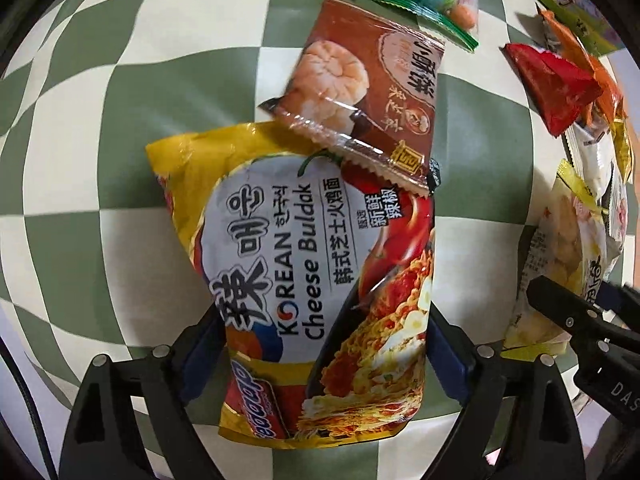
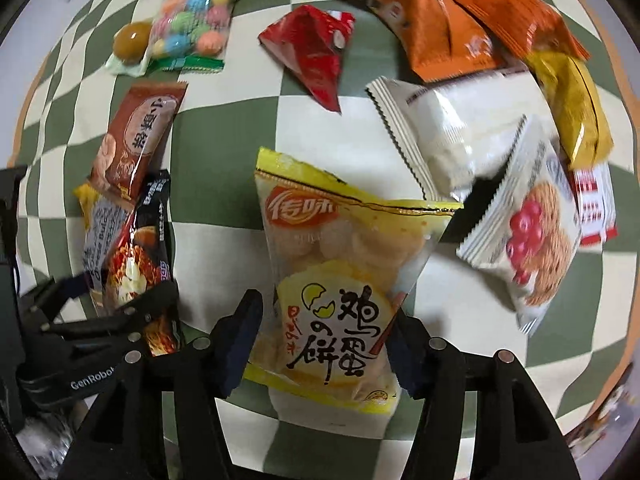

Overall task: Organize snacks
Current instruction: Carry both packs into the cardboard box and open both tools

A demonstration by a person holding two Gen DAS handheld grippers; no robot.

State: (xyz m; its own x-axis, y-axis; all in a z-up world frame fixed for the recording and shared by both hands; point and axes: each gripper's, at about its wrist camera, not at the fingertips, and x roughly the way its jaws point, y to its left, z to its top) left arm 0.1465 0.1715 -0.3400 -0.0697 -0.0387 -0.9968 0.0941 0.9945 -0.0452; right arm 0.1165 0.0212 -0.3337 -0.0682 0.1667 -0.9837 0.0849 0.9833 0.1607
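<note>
Left gripper [image 1: 324, 364] clamped on yellow Cheese Buldak noodle bag [image 1: 304, 264], held above checkered tablecloth [image 1: 100, 140]; brown snack packet [image 1: 360, 92] overlaps its top. Right gripper [image 2: 320, 340] clamped on clear-yellow egg cracker bag [image 2: 340, 264]; neighbouring packets blurred.

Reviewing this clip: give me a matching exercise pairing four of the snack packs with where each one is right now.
Things:
1. Cheese Buldak noodle bag
2. egg cracker bag
3. brown cake packet
4. bag of coloured candy balls

Places:
A. lying on the checkered cloth beside a round yellow-brown sweet
B. between the fingers of the right tongs
C. resting partly over the top edge of the noodle bag
D. between the fingers of the left tongs

Pairs: 1-D, 2-B, 3-C, 4-A
</note>
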